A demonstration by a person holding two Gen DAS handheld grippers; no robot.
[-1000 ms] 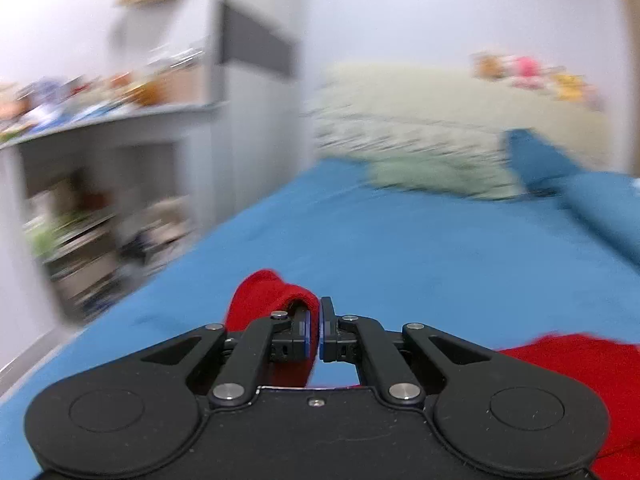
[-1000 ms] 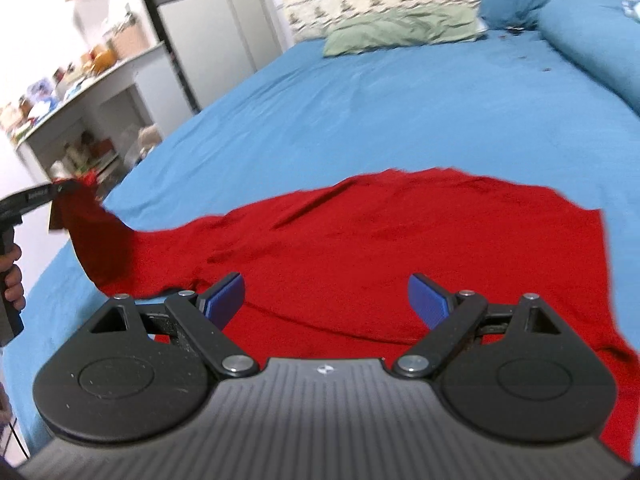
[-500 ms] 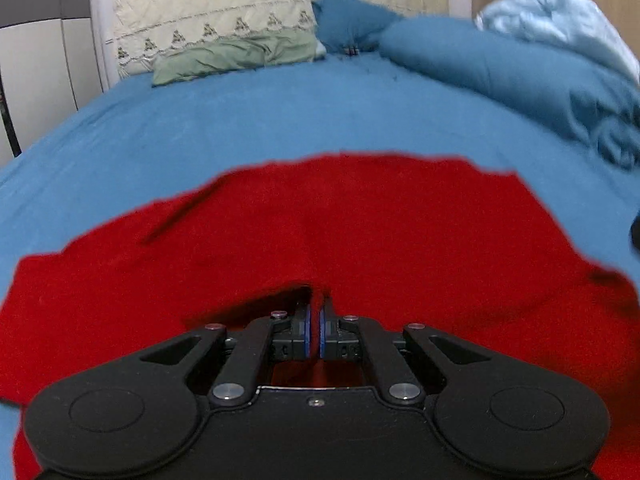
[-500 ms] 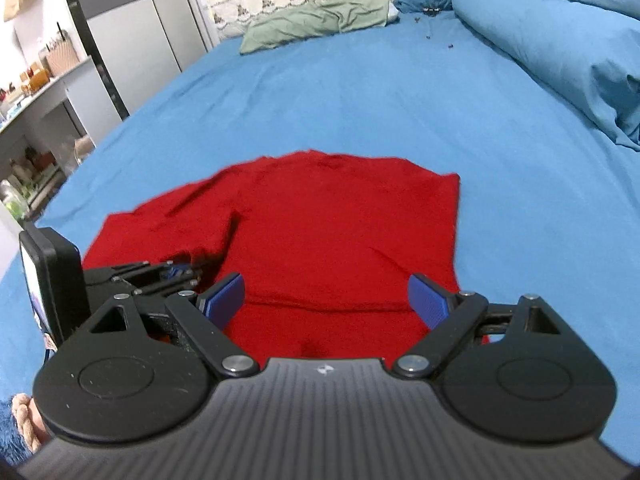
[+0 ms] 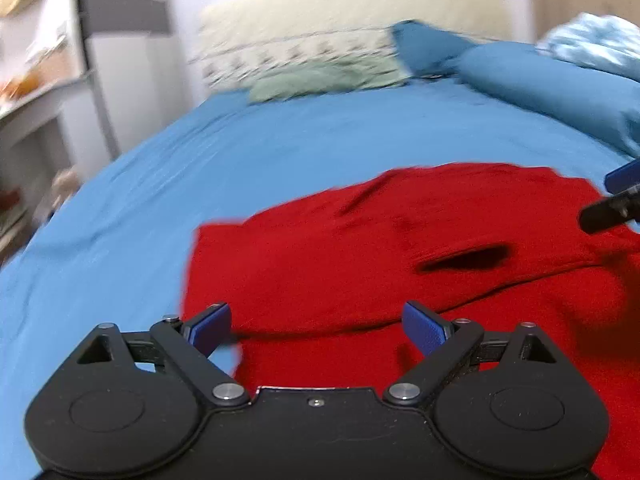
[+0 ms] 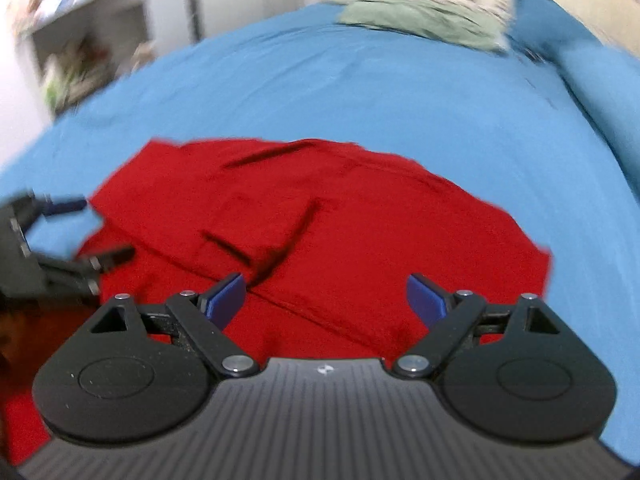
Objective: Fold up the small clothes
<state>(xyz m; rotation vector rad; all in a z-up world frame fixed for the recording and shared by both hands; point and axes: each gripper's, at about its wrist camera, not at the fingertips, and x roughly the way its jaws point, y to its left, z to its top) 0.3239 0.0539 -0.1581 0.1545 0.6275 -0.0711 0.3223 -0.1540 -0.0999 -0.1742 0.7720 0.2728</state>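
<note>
A red knit garment point(image 5: 400, 248) lies on the blue bed sheet point(image 5: 280, 152), its left part folded over onto the body with a fold edge running across. My left gripper point(image 5: 316, 316) hovers low over the garment's near left edge. Its jaws are opening wide and no cloth is between the pads. My right gripper point(image 6: 325, 284) stands open above the near middle of the garment point(image 6: 320, 208), gripping nothing. Each gripper shows in the other's view: the right gripper point(image 5: 616, 200) at the far right edge, the left gripper point(image 6: 60, 232) at the left. Both views are motion-blurred.
A green pillow point(image 5: 320, 80) and a cream patterned headboard cushion point(image 5: 340, 32) lie at the bed's head. A blue bolster point(image 5: 540, 80) and a pale blue blanket point(image 5: 600, 44) lie along the right side. Cluttered shelves point(image 5: 32, 100) stand left of the bed.
The left gripper carried the red sleeve across and down onto the garment, then opened and let it go. The right gripper stayed open while its view swung left.
</note>
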